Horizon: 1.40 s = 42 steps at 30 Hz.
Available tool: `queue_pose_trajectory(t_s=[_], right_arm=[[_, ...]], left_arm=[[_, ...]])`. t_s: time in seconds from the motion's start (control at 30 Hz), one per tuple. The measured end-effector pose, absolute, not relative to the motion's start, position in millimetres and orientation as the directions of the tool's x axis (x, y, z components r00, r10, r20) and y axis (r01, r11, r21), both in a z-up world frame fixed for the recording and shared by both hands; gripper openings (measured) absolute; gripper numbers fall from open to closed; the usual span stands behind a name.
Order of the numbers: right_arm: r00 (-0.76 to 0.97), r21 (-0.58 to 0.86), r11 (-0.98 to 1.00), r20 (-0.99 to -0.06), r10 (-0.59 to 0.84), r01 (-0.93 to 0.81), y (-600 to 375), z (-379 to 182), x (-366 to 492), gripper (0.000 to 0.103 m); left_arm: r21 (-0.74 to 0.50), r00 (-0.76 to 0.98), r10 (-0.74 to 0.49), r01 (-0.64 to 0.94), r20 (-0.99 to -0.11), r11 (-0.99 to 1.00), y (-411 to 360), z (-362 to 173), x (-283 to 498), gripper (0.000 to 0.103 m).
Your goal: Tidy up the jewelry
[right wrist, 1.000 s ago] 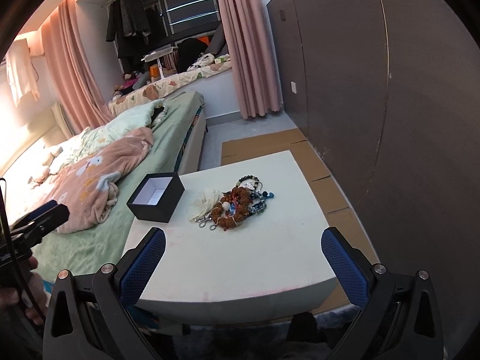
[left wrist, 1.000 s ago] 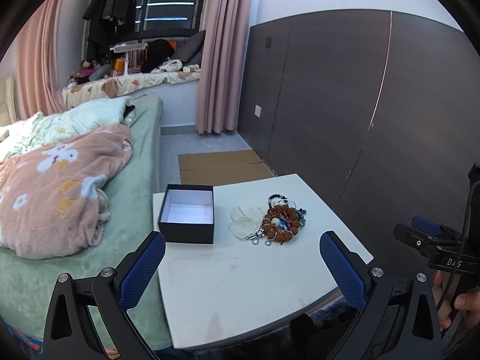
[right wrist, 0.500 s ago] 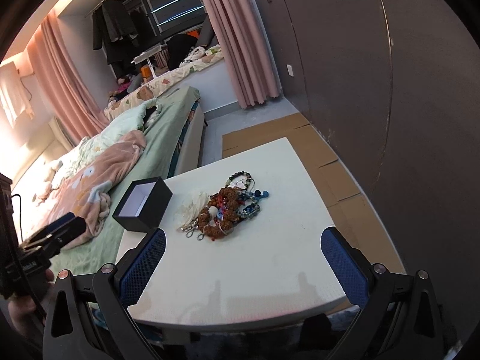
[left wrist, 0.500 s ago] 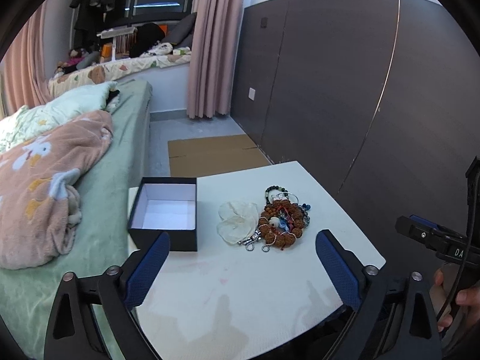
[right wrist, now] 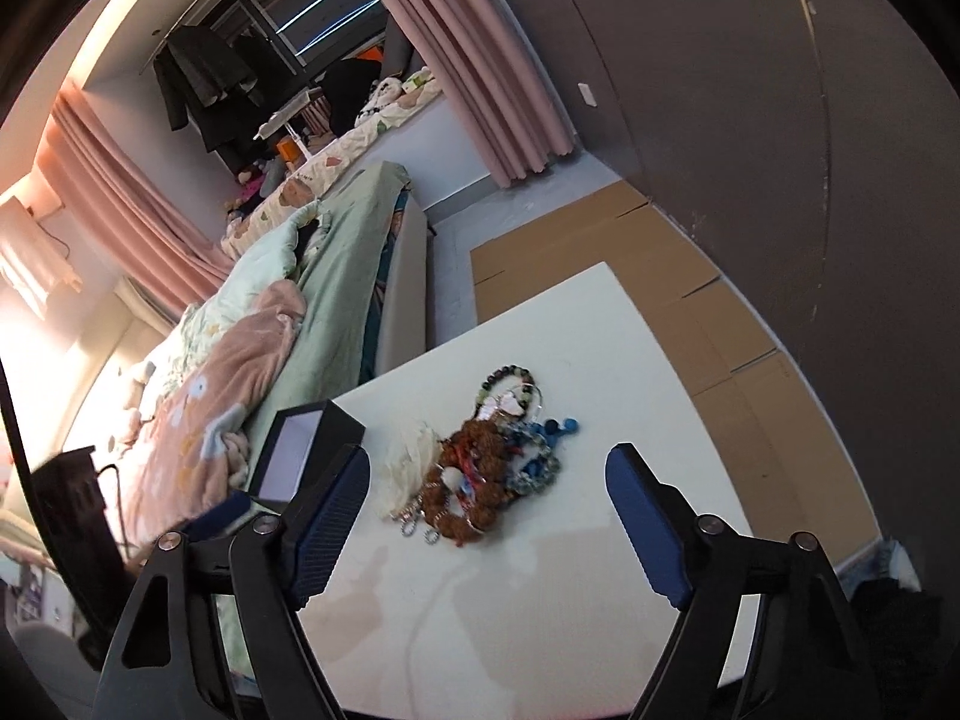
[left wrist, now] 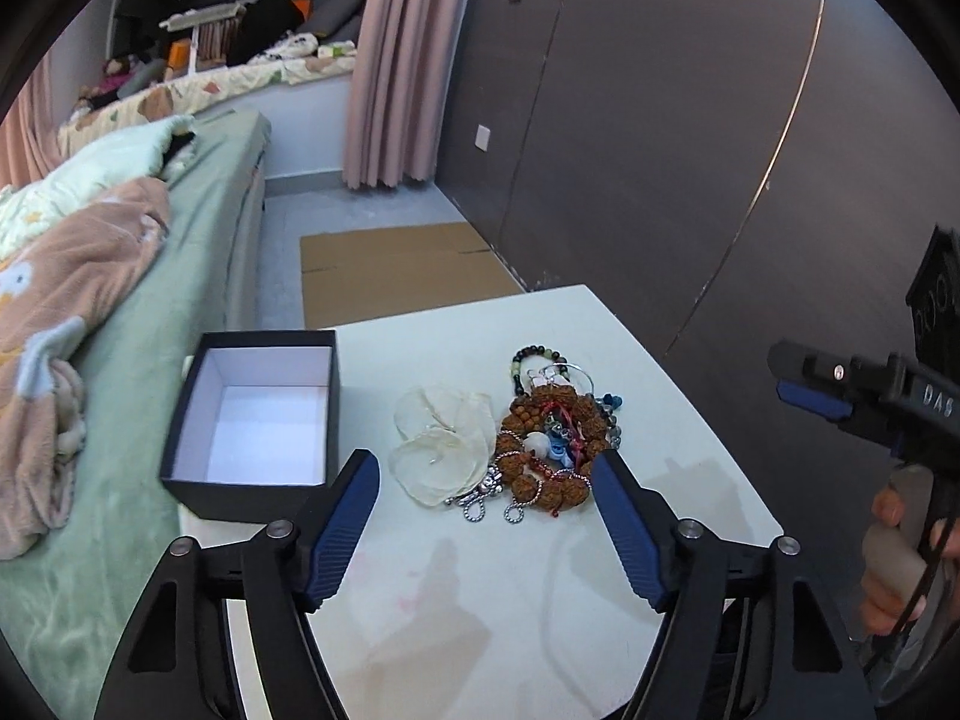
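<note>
Jewelry sorting not begun.
Both hand-held grippers, left [left wrist: 485,483] and right [right wrist: 487,480], gape empty near the jewelry pile [left wrist: 543,450]; box [left wrist: 255,414] sits open left, ready for loading.

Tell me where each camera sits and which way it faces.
Left wrist: rides the left hand-held gripper, facing the white table; the right hand-held gripper and hand show.
Right wrist: rides the right hand-held gripper, tilted, facing the table and bed.
Shared: open black box, tangled bead jewelry pile.
</note>
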State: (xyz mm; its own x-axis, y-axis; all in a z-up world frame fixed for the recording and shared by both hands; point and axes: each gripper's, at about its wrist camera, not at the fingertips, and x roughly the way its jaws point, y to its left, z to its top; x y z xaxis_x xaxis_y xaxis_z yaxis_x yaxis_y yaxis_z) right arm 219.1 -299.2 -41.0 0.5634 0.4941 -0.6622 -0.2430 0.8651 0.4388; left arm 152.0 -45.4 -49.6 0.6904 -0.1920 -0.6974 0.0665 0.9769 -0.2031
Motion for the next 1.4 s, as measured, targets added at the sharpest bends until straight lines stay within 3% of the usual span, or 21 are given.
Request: queue_pose_trajectory(t_s=[0.27, 0.5, 0.67, 0.87, 0.93, 1.0, 1.1, 1.4], right_arm=[[0.526, 0.486, 0.834, -0.652, 0.546, -0.263, -285, -55, 238, 0.081], [0.466, 0.543, 0.82, -0.686, 0.559, -0.183, -298, -89, 247, 0.073], [0.452, 0.57, 0.803, -0.679, 0.579, -0.174, -300, -94, 251, 0.073], [0.399, 0.645, 0.748, -0.652, 0.645, -0.156, -294, -108, 263, 0.072], [0.388, 0.66, 0.736, -0.645, 0.658, -0.153, -291, -111, 266, 0.069], [0.376, 0.672, 0.726, -0.64, 0.67, -0.148, -285, -115, 270, 0.066], [0.358, 0.669, 0.728, -0.65, 0.67, -0.15, -274, -121, 273, 0.059], [0.343, 0.602, 0.786, -0.715, 0.609, -0.141, -250, -137, 283, 0.049]], left_arm=[[-0.208, 0.645, -0.22, 0.096, -0.732, 0.973, -56, -71, 183, 0.065], [-0.19, 0.593, -0.222, 0.116, -0.774, 0.975, -66, -99, 207, 0.057], [-0.179, 0.584, -0.202, 0.098, -0.786, 0.979, -66, -117, 216, 0.051], [-0.147, 0.569, -0.173, 0.091, -0.804, 0.985, -68, -134, 229, 0.032], [-0.159, 0.557, -0.176, 0.08, -0.811, 0.984, -65, -139, 233, 0.006], [-0.186, 0.562, -0.191, 0.067, -0.805, 0.98, -60, -139, 234, 0.002], [-0.196, 0.605, -0.196, 0.068, -0.772, 0.978, -55, -126, 229, 0.0], [-0.273, 0.673, -0.239, 0.057, -0.7, 0.96, -31, -90, 211, 0.0]])
